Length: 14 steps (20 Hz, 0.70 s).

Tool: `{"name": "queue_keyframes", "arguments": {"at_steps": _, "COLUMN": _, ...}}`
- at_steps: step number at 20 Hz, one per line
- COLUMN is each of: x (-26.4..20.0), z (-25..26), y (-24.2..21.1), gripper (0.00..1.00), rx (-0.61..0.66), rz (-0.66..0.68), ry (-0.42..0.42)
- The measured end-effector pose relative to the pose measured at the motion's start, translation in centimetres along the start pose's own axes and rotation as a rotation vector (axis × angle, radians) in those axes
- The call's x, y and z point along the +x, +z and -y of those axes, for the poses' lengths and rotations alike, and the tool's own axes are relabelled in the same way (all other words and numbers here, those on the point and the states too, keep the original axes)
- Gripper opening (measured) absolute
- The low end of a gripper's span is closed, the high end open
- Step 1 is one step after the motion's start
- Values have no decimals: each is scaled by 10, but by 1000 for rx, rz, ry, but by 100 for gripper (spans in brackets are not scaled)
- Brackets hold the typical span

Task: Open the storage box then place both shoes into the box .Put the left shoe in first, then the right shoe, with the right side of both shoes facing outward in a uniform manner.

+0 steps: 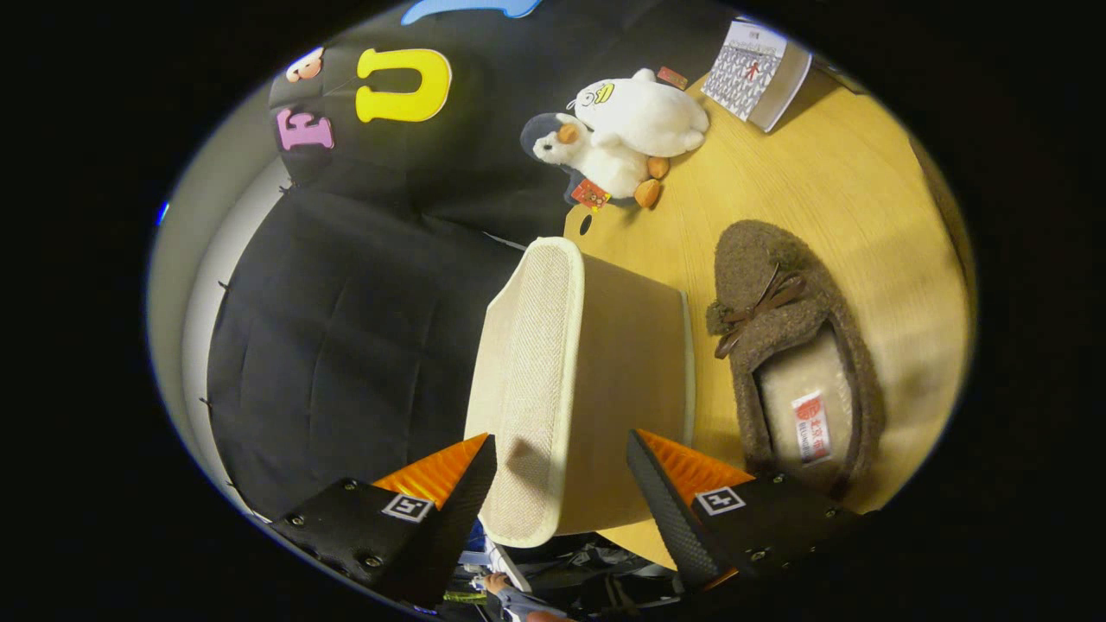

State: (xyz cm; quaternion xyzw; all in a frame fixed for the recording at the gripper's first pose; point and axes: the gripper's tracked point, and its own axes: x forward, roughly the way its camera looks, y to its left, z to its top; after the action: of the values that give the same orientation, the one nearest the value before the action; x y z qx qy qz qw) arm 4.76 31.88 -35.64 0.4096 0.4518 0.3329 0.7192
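A beige fabric storage box point(635, 371) stands on the wooden table point(821, 199), its woven lid point(529, 371) with a cream rim lying shut on it. My gripper point(562, 439) is open and straddles the near end of the box: one finger point(449, 484) lies over the lid face, the other point(683, 484) beside the box's plain wall. Neither finger visibly presses on it. One brown fuzzy shoe point(795, 363) with a small bow lies on the table next to the box, past the second finger, its pale insole showing.
Two plush toys, a white one point(644, 111) and a penguin-like one point(587, 155), lie on the table beyond the box. A book point(759, 73) stands further back. The table's edge runs close behind the box.
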Motion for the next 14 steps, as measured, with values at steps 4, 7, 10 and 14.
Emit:
{"name": "queue_keyframes", "arguments": {"at_steps": 4, "x": 4, "z": -6, "y": -4, "gripper": 80, "rx": 56, "rz": -33, "ry": 29}}
{"name": "queue_keyframes", "arguments": {"at_steps": 7, "x": 3, "z": -11, "y": 2, "gripper": 80, "rx": 60, "rz": -20, "ry": 39}}
{"name": "queue_keyframes", "arguments": {"at_steps": 10, "x": 0, "z": -28, "y": 2, "gripper": 35, "rx": 90, "rz": -32, "ry": 110}}
{"name": "queue_keyframes", "arguments": {"at_steps": 14, "x": 7, "z": -32, "y": 5, "gripper": 7, "rx": 107, "rz": -40, "ry": 103}}
